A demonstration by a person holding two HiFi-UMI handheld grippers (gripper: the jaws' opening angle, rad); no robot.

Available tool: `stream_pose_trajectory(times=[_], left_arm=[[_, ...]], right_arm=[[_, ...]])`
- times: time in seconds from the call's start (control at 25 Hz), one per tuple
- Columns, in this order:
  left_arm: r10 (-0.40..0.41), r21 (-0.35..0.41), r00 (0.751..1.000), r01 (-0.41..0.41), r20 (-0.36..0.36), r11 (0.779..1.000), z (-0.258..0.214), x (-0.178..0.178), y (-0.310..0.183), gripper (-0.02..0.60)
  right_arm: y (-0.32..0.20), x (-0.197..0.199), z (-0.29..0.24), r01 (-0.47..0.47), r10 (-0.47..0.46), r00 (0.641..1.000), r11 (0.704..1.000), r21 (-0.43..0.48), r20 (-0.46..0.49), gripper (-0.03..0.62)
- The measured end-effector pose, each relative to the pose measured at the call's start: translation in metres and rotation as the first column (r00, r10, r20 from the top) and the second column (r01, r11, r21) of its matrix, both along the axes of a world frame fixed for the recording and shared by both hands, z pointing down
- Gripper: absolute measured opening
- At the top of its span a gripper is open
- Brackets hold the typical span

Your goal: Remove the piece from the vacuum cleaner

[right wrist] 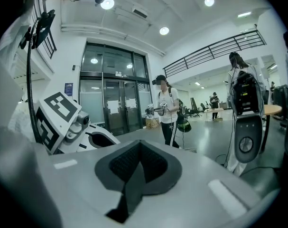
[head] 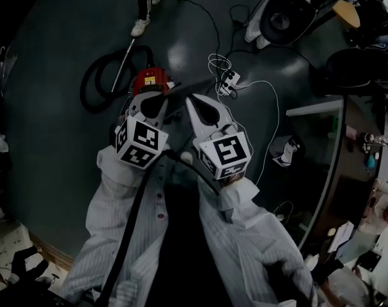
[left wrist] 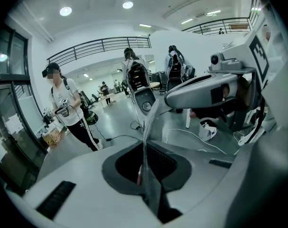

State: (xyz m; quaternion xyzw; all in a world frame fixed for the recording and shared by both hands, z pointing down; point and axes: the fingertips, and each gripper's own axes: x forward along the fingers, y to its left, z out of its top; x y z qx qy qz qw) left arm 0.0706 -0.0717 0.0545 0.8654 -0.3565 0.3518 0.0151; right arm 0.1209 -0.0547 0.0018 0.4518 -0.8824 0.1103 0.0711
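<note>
No legible text, door notices apparently unreadable

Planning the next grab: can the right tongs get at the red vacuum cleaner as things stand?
Probably not yet. The right tongs are shut and held up, while the vacuum cleaner lies on the floor below. Nothing seems to block the way down.

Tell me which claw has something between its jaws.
The left claw, pinching a thin grey strip; the right claw is shut on nothing.
</note>
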Motion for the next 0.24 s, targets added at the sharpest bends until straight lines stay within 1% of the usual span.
stream_pose_trajectory(times=[0.24], left_arm=[[0.002,0.011,1.000,-0.002,0.000,1.000,-0.0099,0.0091,0.0042,0.023]], right_arm=[[0.0056,0.0094,-0.0088,-0.013,0.013,1.000,1.000,0.007,0.007,0.000]])
